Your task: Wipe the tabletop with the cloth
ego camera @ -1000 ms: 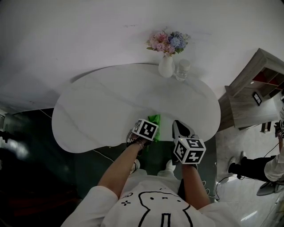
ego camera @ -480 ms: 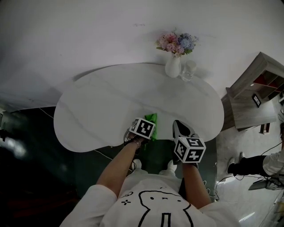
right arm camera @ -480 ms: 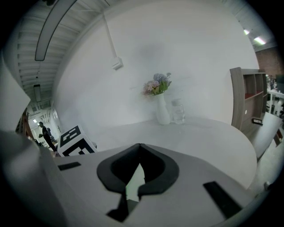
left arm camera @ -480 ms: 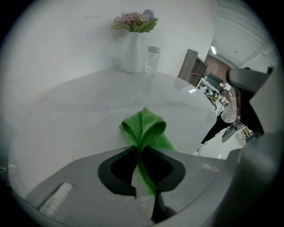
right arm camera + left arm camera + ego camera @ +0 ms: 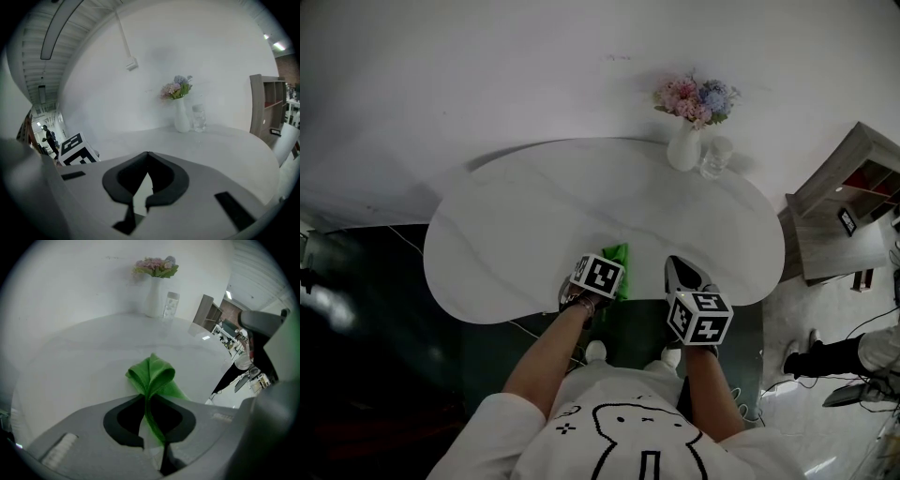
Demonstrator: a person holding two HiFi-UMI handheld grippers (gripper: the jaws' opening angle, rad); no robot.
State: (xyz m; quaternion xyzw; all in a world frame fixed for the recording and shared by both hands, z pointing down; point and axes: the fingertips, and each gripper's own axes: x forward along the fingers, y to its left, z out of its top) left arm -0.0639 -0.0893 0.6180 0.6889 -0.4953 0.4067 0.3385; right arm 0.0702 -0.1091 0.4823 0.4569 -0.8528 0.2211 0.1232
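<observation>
A green cloth (image 5: 152, 376) sits at the 6 o'clock edge of a white, kidney-shaped table (image 5: 534, 216). It is bunched into a fold and pinched between the jaws of the left gripper (image 5: 149, 401). The jaws are clamped on the fabric, which fans out ahead of them onto the tabletop. From the head view, a strip of green shows on the side of the left gripper's marker cube (image 5: 598, 276) facing the table.

The right gripper (image 5: 147, 157) is at 3 o'clock from the left one, just beside it and over the same near edge. Its jaws are pressed together at the tips, with nothing between them.

At about 1 o'clock on the tabletop, near the far rim, a white vase (image 5: 683, 152) holds pink and blue flowers (image 5: 697, 97). A clear glass jar (image 5: 715, 157) stands just beside the vase at its 3 o'clock.

Off the table, at 3 o'clock in the head view, is a wooden shelf unit (image 5: 848, 211). Dark floor (image 5: 366, 309) lies at 9 o'clock.
</observation>
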